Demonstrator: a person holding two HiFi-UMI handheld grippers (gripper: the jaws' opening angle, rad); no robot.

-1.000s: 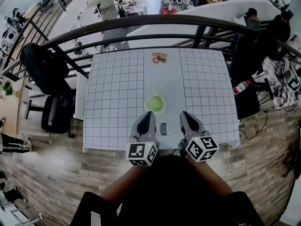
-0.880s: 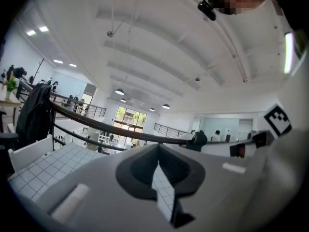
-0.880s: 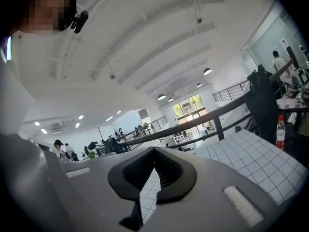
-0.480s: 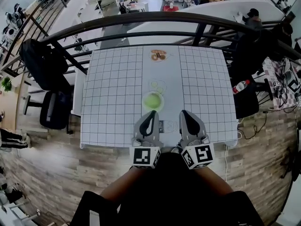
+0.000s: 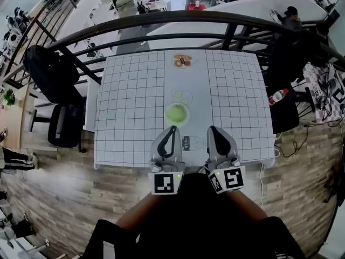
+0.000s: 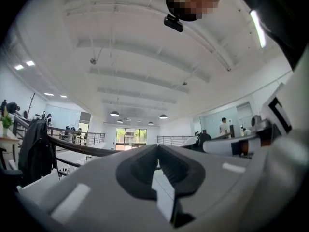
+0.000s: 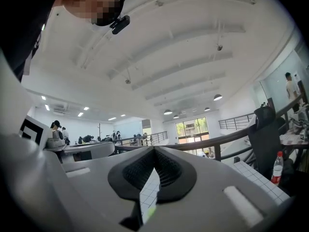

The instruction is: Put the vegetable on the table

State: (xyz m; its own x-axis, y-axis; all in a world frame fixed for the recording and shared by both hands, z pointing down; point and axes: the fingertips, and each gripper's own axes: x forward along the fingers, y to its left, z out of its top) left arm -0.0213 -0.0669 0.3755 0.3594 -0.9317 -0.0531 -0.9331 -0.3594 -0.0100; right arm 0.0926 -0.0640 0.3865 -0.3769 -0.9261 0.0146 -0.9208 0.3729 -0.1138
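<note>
head view: left hand-held gripper (image 5: 173,128) and right hand-held gripper (image 5: 211,128), shut, empty, span near edge of table (image 5: 129,96).

Head view from above, steeply down onto worktop (image 5: 135,107), left and right gripper views close behind own jaws, facing level, railing (image 5: 178,19) shared by all three views.

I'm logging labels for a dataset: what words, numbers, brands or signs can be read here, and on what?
Nothing reads clearly.
Dark label on the clear item lying between the grippers: too small to read.
Red label on the bottle at the right: blurred.
Cubes on the left gripper and right gripper: square marker patterns only, no words.
</note>
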